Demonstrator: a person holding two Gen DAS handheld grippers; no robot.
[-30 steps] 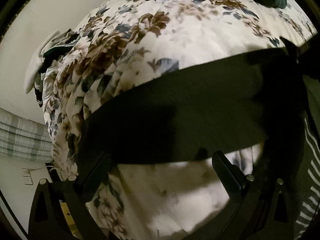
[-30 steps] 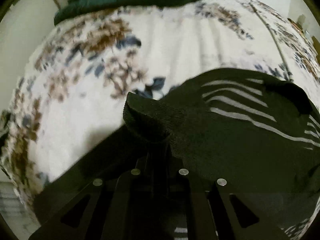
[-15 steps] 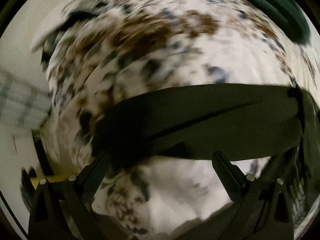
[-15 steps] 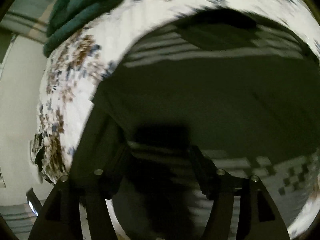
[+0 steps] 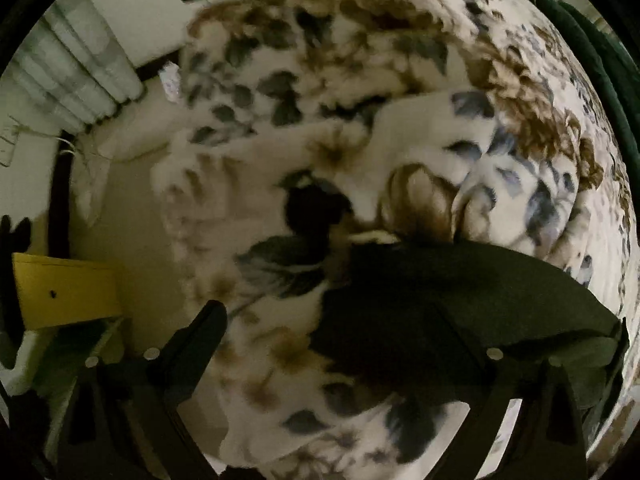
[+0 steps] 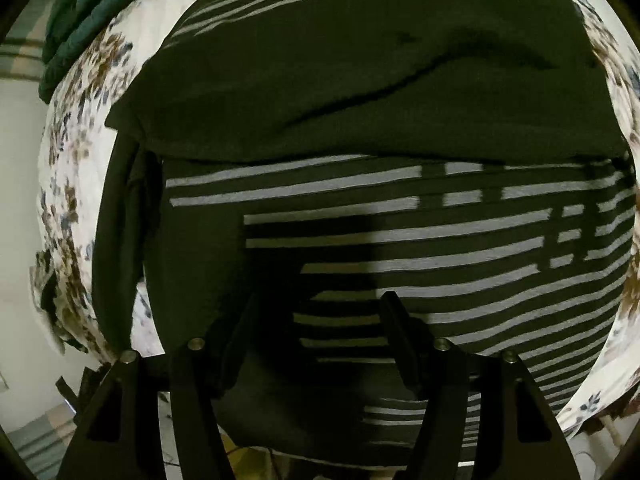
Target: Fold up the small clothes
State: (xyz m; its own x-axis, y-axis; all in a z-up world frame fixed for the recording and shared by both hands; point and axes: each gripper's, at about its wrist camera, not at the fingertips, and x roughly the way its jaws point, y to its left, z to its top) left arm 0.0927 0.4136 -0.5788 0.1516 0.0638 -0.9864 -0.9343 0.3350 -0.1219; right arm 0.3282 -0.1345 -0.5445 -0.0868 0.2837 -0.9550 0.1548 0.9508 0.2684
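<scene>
We're letting go: the right gripper [image 6: 316, 340] is hanging released over the folded striped garment [image 6: 360, 120], while the left gripper [image 5: 332, 332], empty, is narrowing its jaws near the garment's corner.

One striped garment [image 6: 400, 240], two claws [image 6: 316, 320]

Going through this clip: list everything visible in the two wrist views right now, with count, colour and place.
dark garment: one, dark with pale stripes, folded flap on top, spread on the bed
floral bedspread: one, white with brown and blue flowers, beneath the garment
green fabric: one heap, dark green, at the bed's far edge
curtain: one, pale checked, by the wall
yellow box: one, beside the bed
left gripper: black, jaws closing, nothing between them, over the garment's edge
right gripper: black, open, above the striped part
</scene>
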